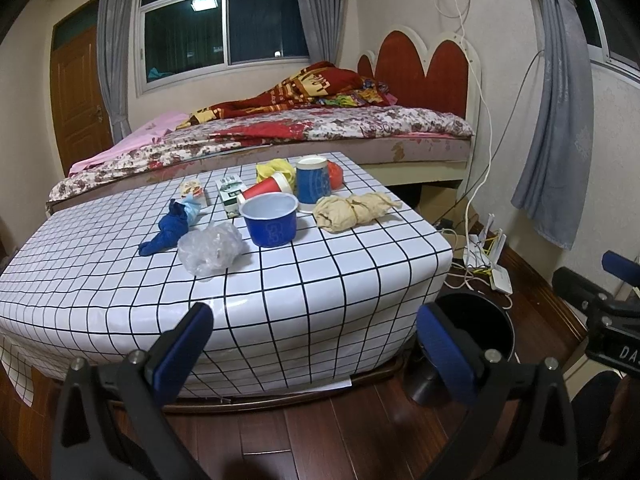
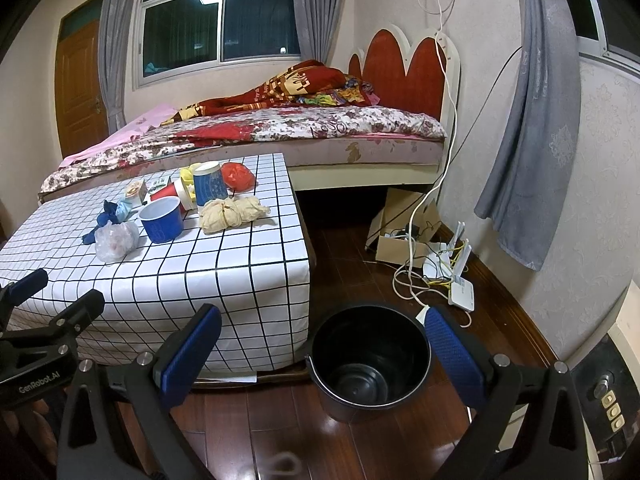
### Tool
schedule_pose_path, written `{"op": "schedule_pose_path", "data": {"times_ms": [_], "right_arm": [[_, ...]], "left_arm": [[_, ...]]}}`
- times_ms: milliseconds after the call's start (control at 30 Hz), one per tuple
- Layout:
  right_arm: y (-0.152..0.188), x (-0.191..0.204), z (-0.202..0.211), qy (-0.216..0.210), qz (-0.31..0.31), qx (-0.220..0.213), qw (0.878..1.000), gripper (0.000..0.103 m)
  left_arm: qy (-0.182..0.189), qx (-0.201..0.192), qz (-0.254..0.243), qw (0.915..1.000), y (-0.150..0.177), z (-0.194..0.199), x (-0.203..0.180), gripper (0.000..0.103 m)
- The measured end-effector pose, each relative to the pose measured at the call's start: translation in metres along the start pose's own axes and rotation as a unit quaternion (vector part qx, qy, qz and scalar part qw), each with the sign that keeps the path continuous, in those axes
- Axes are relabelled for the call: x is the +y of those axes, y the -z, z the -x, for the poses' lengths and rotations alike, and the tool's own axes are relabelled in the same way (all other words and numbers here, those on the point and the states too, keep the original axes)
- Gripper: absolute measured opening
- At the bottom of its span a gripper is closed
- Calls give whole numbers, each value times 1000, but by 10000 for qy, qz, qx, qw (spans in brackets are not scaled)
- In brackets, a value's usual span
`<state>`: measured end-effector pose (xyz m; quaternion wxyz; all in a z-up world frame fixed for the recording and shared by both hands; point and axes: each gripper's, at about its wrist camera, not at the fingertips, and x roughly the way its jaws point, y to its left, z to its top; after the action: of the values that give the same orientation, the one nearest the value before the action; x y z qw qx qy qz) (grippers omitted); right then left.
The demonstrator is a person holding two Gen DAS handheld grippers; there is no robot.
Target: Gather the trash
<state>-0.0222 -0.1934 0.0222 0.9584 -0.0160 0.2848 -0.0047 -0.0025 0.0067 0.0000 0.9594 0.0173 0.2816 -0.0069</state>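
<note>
Trash lies on a low table with a white checked cloth (image 1: 120,280) (image 2: 180,280): a clear crumpled plastic bag (image 1: 210,249) (image 2: 116,241), a blue bowl (image 1: 270,218) (image 2: 162,218), a blue rag (image 1: 170,228), a red cup on its side (image 1: 264,191), a tall blue cup (image 1: 313,184) (image 2: 210,186), a beige crumpled wad (image 1: 352,210) (image 2: 230,214), cartons and red and yellow wrappers behind. A black bin (image 2: 370,360) (image 1: 476,320) stands empty on the floor right of the table. My left gripper (image 1: 312,344) and right gripper (image 2: 324,352) are open, empty, short of the table.
A bed (image 1: 280,132) runs behind the table. Cables, a router (image 2: 460,284) and a cardboard box (image 2: 400,232) lie on the wood floor by the right wall. Grey curtains (image 2: 532,120) hang at right. A door (image 1: 76,92) is far left.
</note>
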Motion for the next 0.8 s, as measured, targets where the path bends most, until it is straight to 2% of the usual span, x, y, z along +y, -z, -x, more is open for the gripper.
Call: {"op": "schedule_pose_path", "data": {"times_ms": [800], "right_arm": [[2,0,-3,-49,-7,38,10000,102]], "left_arm": [[1,37,72,10000,3,-2,3,102]]}}
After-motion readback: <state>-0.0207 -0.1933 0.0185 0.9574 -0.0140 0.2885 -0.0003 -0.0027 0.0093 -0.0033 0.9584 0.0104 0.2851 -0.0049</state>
